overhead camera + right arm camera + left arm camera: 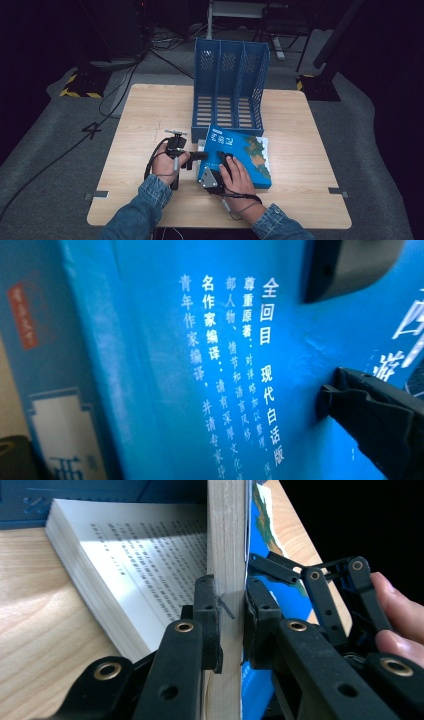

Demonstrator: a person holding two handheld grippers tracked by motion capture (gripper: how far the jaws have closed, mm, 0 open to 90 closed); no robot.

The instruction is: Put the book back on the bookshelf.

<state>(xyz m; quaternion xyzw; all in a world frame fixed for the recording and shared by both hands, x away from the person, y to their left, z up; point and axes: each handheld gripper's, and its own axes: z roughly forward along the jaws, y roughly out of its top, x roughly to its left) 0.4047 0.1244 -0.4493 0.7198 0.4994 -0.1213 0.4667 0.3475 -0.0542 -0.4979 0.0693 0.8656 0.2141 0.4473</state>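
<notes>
A thick blue book (245, 150) lies on the wooden table (310, 170) in front of a blue file rack (230, 85). My left gripper (200, 156) reaches the book from its left side. In the left gripper view this gripper (231, 625) is shut on a raised sheaf of pages (227, 540) together with the blue cover (257, 540); printed pages (145, 560) lie open beneath. My right gripper (223, 160) rests on the book's near left corner. Its jaws (322, 340) stand wide apart against the blue cover (200, 365), with one fingertip (345, 390) touching it.
The file rack has three upright slots open toward me and stands just behind the book. Bare wood lies to the left and right of the book. Dark floor, cables and stands surround the table. A hand (400, 615) holds the right gripper beside the cover.
</notes>
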